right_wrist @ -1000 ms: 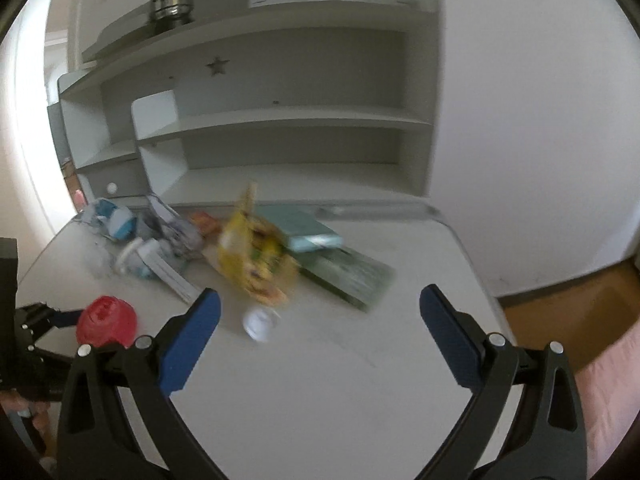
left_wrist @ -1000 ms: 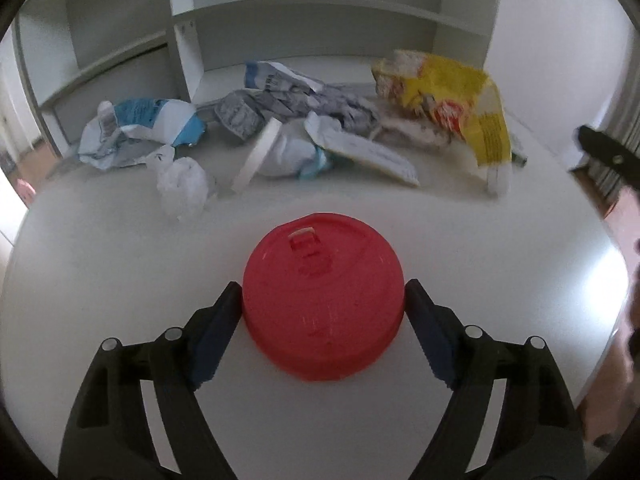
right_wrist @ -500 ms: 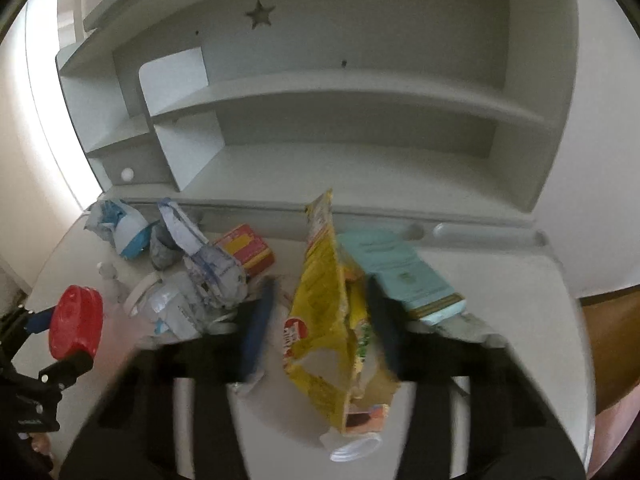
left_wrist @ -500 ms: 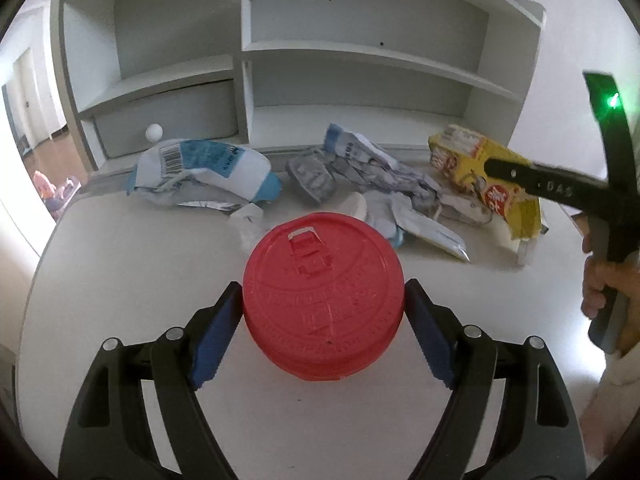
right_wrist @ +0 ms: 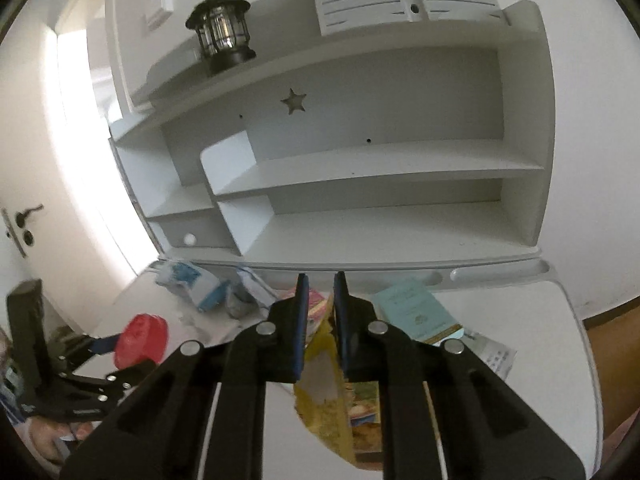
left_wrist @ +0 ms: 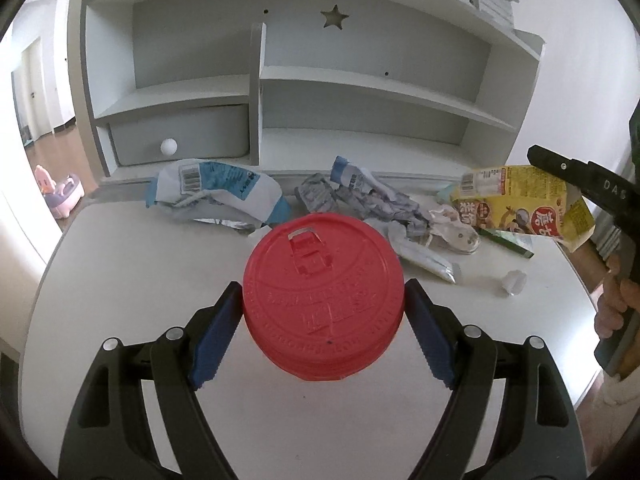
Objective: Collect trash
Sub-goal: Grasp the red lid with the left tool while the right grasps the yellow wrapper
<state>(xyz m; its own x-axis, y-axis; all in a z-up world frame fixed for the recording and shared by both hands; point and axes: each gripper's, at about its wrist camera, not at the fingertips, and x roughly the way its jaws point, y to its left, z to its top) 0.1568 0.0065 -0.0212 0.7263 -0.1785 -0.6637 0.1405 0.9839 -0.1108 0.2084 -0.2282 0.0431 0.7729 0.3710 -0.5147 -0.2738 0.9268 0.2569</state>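
At your twelve o'clock stands a grey shelf unit (left_wrist: 360, 92) (star cutout in its back), a black lantern (right_wrist: 222, 34) on top at eleven, a pink toy (left_wrist: 60, 190) at nine.

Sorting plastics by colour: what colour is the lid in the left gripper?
Red lid, clearest in the left wrist view.

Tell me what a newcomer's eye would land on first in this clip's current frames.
The red lid fills the centre of the left wrist view, clamped between the blue pads of the left hand-held gripper. In the right wrist view, the right hand-held gripper pinches a yellow snack bag lifted above the white desk. Behind the lid, crumpled wrappers lie along the desk's back edge.
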